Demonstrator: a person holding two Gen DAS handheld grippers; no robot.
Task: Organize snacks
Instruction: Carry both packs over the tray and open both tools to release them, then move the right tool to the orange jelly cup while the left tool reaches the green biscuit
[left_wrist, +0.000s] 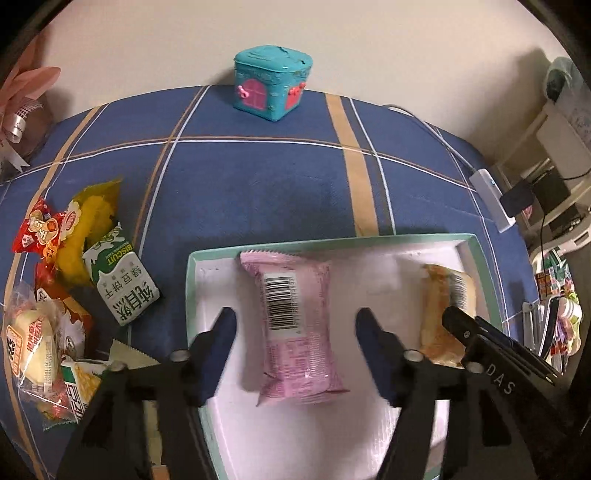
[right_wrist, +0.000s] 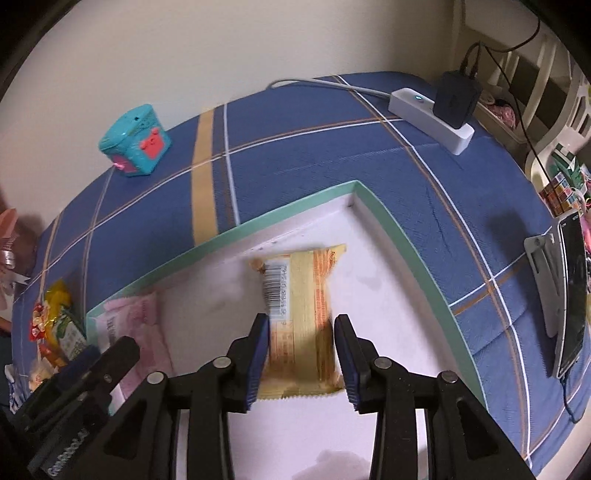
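A blue plaid cloth (left_wrist: 258, 177) covers the bench, set against a pale wall, with a teal toy box (left_wrist: 272, 82) at the far edge and a white power strip (right_wrist: 432, 122) carrying a black adapter at the right. A shallow white tray with a mint-green rim (left_wrist: 332, 242) sits in front. Inside it lie a pink snack packet (left_wrist: 295, 325) on the left and a yellow snack packet (right_wrist: 299, 325) on the right, apart from each other. The left tongs (left_wrist: 295, 343) stand apart, straddling the pink packet without touching it. The right tongs (right_wrist: 301, 354) are parted too, their pads just beside the yellow packet's edges. A pile of loose snacks (left_wrist: 70, 295), including a green biscuit pack (left_wrist: 122, 280), lies on the cloth left of the tray.
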